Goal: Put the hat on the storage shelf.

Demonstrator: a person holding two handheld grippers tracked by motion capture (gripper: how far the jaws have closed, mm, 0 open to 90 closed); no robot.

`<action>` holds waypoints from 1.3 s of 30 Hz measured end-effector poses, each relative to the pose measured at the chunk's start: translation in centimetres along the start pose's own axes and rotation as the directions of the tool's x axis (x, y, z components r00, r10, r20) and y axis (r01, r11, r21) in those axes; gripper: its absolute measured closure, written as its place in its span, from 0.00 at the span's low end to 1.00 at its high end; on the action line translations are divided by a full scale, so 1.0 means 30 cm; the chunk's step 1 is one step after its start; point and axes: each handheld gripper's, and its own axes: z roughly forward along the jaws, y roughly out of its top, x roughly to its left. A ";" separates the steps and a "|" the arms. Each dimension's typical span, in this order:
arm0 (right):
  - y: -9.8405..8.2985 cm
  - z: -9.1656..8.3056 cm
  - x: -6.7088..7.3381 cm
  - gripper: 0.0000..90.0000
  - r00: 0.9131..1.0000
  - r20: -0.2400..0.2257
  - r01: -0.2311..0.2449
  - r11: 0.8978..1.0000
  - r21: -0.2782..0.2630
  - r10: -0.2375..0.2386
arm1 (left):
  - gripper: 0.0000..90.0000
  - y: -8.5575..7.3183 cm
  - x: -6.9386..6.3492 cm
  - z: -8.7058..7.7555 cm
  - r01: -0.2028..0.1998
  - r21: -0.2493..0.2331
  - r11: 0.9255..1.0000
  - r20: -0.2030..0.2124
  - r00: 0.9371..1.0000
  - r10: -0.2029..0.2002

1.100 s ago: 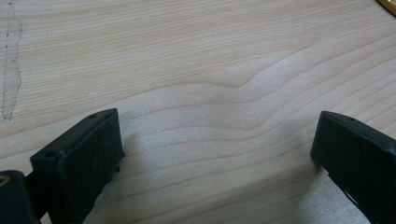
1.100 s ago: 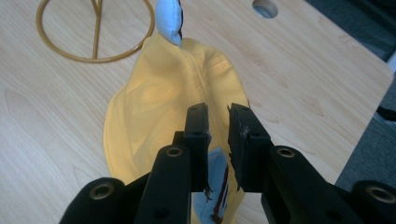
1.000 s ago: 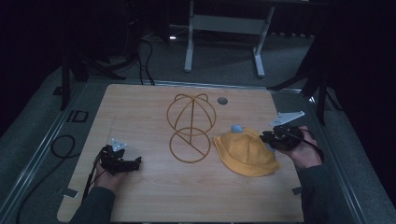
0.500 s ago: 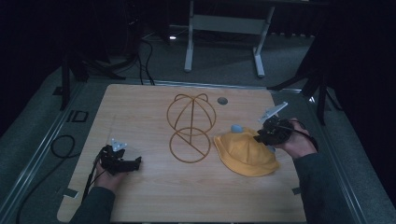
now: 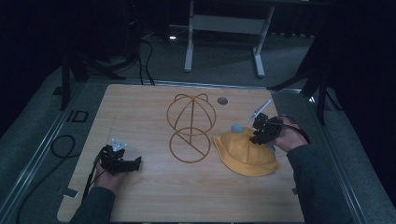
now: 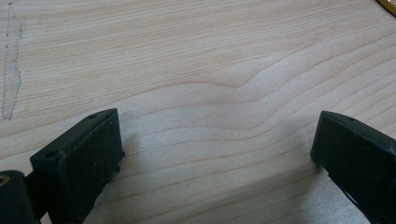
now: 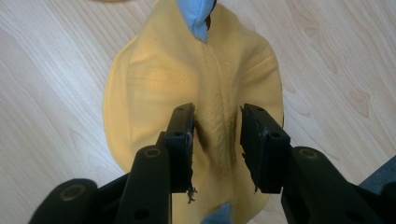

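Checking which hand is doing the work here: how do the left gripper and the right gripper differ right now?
The left gripper lies low over bare table, jaws spread wide with nothing between them. The right gripper points down at the yellow hat; its jaws, which have just been opening, stand narrower, with a ridge of the hat's fabric between them, apparently unpinched. Both are black, two-jawed and hand-held.

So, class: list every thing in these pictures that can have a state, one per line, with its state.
Yellow hat: lying flattened on the table, a fold of fabric between the right jaws.
Wire hat stand: upright on the table, bare.
Left hand-held gripper: open, over bare wood.
Right hand-held gripper: jaws have just been opening, part open astride the hat's fold, not pressing.
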 end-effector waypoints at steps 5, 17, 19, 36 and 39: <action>0.016 0.001 -0.002 0.93 0.999 0.020 0.046 0.998 0.032 -0.047 | 0.02 0.000 0.000 0.000 0.000 0.000 1.000 0.000 1.000 0.000; 0.020 -0.042 -0.003 0.94 0.997 0.017 0.080 0.997 -0.004 -0.079 | 0.02 0.000 -0.001 0.000 0.004 -0.001 1.000 0.000 1.000 -0.004; 0.020 -0.051 -0.006 0.94 0.996 0.020 0.086 0.996 -0.015 -0.086 | 0.03 0.000 -0.001 0.000 0.003 0.000 1.000 0.000 1.000 -0.003; 0.022 -0.133 -0.026 0.94 0.994 0.013 0.113 0.989 -0.091 -0.112 | 0.02 0.000 0.000 0.000 -0.001 0.000 1.000 0.000 1.000 0.001; 0.020 -0.149 -0.028 0.94 0.992 0.004 0.123 0.985 -0.119 -0.123 | 0.02 0.000 0.000 0.000 -0.001 0.001 1.000 0.000 1.000 0.001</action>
